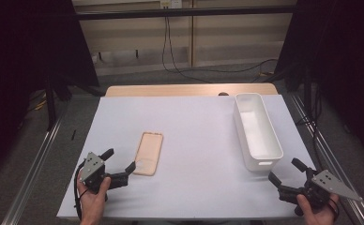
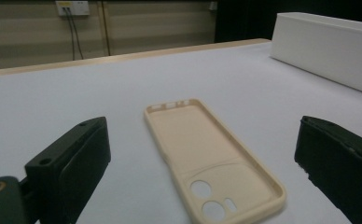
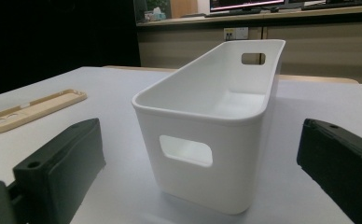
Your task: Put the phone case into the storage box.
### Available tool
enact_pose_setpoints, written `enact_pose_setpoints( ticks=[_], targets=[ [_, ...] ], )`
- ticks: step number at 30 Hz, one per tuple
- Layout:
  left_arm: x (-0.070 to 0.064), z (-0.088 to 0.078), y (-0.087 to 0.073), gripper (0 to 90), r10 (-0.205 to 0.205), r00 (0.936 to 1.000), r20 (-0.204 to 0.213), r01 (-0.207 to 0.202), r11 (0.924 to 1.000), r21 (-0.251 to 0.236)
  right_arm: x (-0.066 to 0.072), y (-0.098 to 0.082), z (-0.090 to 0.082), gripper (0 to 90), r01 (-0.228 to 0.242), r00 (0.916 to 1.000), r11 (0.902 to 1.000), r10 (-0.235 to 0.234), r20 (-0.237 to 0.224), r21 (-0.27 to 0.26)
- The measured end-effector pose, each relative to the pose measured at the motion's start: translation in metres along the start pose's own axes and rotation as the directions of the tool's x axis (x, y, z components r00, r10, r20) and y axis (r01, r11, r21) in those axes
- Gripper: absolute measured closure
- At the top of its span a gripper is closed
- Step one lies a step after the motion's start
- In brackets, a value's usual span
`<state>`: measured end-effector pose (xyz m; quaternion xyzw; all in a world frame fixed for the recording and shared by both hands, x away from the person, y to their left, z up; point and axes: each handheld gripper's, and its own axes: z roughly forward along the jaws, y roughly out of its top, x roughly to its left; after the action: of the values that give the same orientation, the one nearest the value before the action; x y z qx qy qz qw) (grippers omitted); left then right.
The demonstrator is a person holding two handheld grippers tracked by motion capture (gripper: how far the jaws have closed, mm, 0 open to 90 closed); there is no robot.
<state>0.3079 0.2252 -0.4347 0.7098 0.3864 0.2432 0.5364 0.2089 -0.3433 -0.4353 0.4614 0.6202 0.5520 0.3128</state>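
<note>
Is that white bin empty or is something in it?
Empty: the white bin shows only its bare white floor and walls inside.

I see a white sheet (image 1: 194,140) covering the wooden table (image 1: 189,90); behind it, black cables (image 1: 170,51) hang from a wall socket (image 1: 170,3).

The high view is looking forward and down over the whole table (image 1: 189,140); the left gripper view is skimming low along the tabletop, sitting close to a beige phone case (image 2: 207,158); the right gripper view is facing a white bin (image 3: 207,140) from just beside it; both gripper views are sharing case, bin and table with the overhead.
</note>
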Motion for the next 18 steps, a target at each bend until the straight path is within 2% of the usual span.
enact_pose_setpoints(
  ticks=[2, 4, 5, 6, 7, 11, 12, 13, 14, 15, 16, 18],
  targets=[
    [0.0, 0.003, 0.002, 5.6, 0.001, 0.9999, 0.012, -0.001, 1.0, 0.005, 0.0, 0.0, 0.0, 0.4, -0.002, 1.0, 1.0, 0.002, 0.0, -0.001],
    [-0.001, 0.008, 0.003, 5.7, 0.006, 1.0, 0.005, -0.006, 1.0, 0.007, 0.0, 0.0, 0.0, 0.4, -0.004, 1.0, 1.0, 0.004, 0.0, 0.0],
    [-0.002, 0.01, 0.004, 5.7, 0.0, 0.9999, 0.011, 0.0, 0.9999, 0.014, 0.0, 0.0, 0.0, 0.4, -0.004, 1.0, 1.0, 0.004, -0.001, 0.0],
    [-0.003, 0.015, 0.005, 5.7, -0.024, 0.9994, 0.027, 0.024, 0.9994, 0.026, -0.001, 0.0, 0.0, 0.4, -0.006, 1.0, 1.0, 0.006, -0.002, 0.0],
    [-0.003, 0.015, 0.005, 5.7, -0.024, 0.9994, 0.027, 0.024, 0.9994, 0.026, -0.001, 0.0, 0.0, 0.4, -0.006, 1.0, 1.0, 0.006, -0.002, 0.0],
    [-0.006, 0.023, 0.01, 3.9, -0.018, 0.998, 0.06, 0.016, 0.9993, 0.032, 0.0, 0.0, 0.0, 0.4, -0.005, 1.0, 1.0, 0.005, -0.005, 0.0],
    [-0.007, 0.027, 0.012, 4.8, -0.035, 0.9942, 0.102, 0.03, 0.9986, 0.044, 0.0, 0.0, 0.0, 0.4, -0.004, 1.0, 1.0, 0.004, -0.007, 0.001],
    [-0.007, 0.027, 0.012, 4.8, -0.035, 0.9942, 0.102, 0.03, 0.9986, 0.044, 0.0, 0.0, 0.0, 0.4, -0.004, 1.0, 1.0, 0.004, -0.007, 0.001],
    [-0.008, 0.031, 0.013, 4.7, -0.014, 0.9933, 0.115, 0.01, 0.9993, 0.035, 0.0, 0.0, 0.0, 0.4, -0.004, 1.0, 1.0, 0.004, -0.006, 0.002],
    [-0.008, 0.031, 0.013, 4.3, -0.014, 0.9933, 0.115, 0.01, 0.9993, 0.035, 0.0, 0.0, 0.0, 0.4, -0.004, 1.0, 1.0, 0.004, -0.006, 0.002],
    [-0.009, 0.036, 0.014, 3.4, 0.008, 0.9936, 0.112, -0.013, 0.9991, 0.041, 0.0, 0.0, 0.0, 0.4, -0.007, 1.0, 1.0, 0.007, -0.005, -0.001],
    [-0.009, 0.041, 0.017, 4.0, 0.005, 0.9938, 0.111, -0.008, 0.9996, 0.027, 0.0, 0.0, 0.0, 0.4, -0.008, 1.0, 1.0, 0.008, -0.004, 0.001]
  ],
)
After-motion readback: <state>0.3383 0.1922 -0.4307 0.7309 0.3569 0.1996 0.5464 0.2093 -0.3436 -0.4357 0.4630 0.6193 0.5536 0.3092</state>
